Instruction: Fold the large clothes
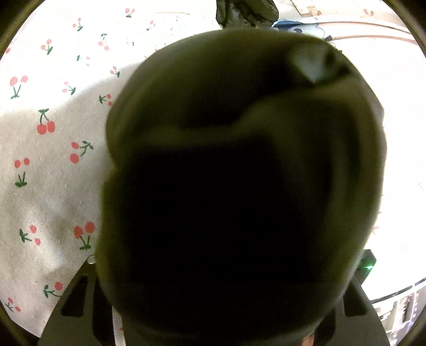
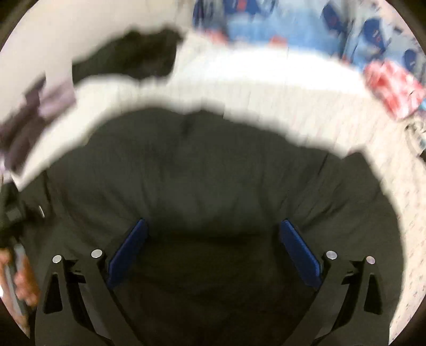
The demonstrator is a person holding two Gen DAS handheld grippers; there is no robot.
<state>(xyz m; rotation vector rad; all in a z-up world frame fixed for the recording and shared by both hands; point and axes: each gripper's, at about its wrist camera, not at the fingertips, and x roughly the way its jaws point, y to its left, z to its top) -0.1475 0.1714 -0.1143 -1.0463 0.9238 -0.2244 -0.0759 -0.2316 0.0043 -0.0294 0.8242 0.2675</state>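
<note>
In the right wrist view, the right gripper [image 2: 213, 250] holds its blue-padded fingers [image 2: 127, 255] spread wide just above a dark olive garment [image 2: 202, 165], which lies spread over a white sheet [image 2: 266, 79]; nothing sits between the pads. In the left wrist view a bunched mass of the same dark cloth [image 1: 239, 173] fills the middle of the frame and hides the left gripper's fingers, so whether they are pinching it cannot be told. Beside that cloth lies a white cherry-print fabric [image 1: 48, 133], and a blurred blue patterned fabric [image 2: 279, 24] shows beyond the sheet.
</note>
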